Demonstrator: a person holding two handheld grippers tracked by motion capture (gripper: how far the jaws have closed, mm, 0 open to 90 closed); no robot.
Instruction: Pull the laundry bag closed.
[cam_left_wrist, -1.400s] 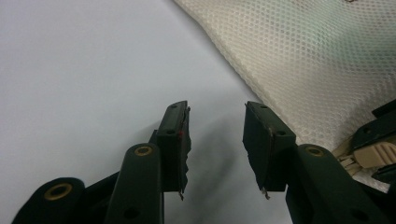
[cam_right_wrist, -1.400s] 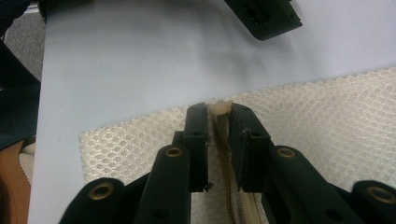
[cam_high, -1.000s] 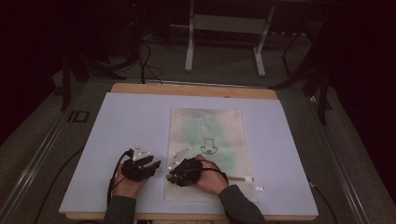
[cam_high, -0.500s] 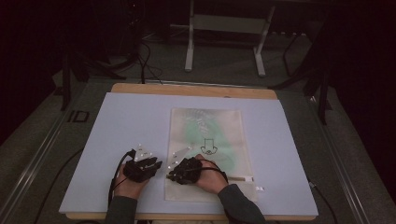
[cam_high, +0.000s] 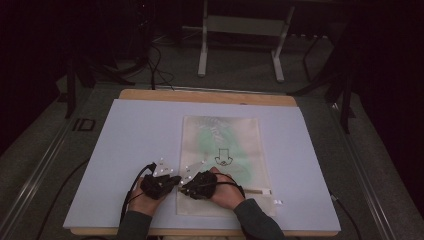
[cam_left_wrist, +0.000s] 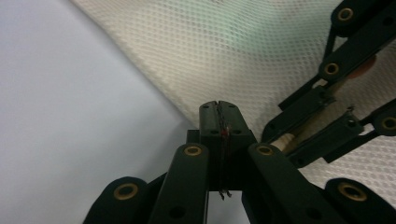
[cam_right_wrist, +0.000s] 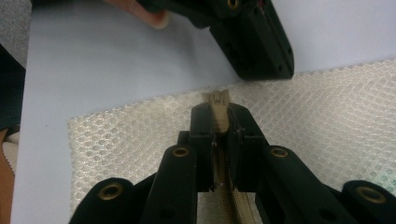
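A cream mesh zipper bag (cam_high: 222, 145) with a green item and a black arrow print lies flat on the pale mat (cam_high: 130, 140). Both hands meet at its near left corner. My left gripper (cam_high: 175, 181) has just been closing and now pinches the bag's mesh edge (cam_left_wrist: 224, 51), its jaws (cam_left_wrist: 218, 109) pressed together. My right gripper (cam_high: 184, 187) is shut on the beige zipper tape end (cam_right_wrist: 219, 100), which sticks out past its tips (cam_right_wrist: 219, 112). In the right gripper view the left gripper (cam_right_wrist: 266, 70) rests just beyond, at the bag's border.
The mat covers a wooden table (cam_high: 200, 95). The zipper pull (cam_high: 260, 191) and small white bits (cam_high: 277, 202) lie by the bag's near right corner. A metal stand (cam_high: 240, 45) and cables (cam_high: 155, 65) occupy the dark floor behind.
The left gripper has edged right to the bag's corner and closed its jaws there. The right hand and the bag have stayed where they were.
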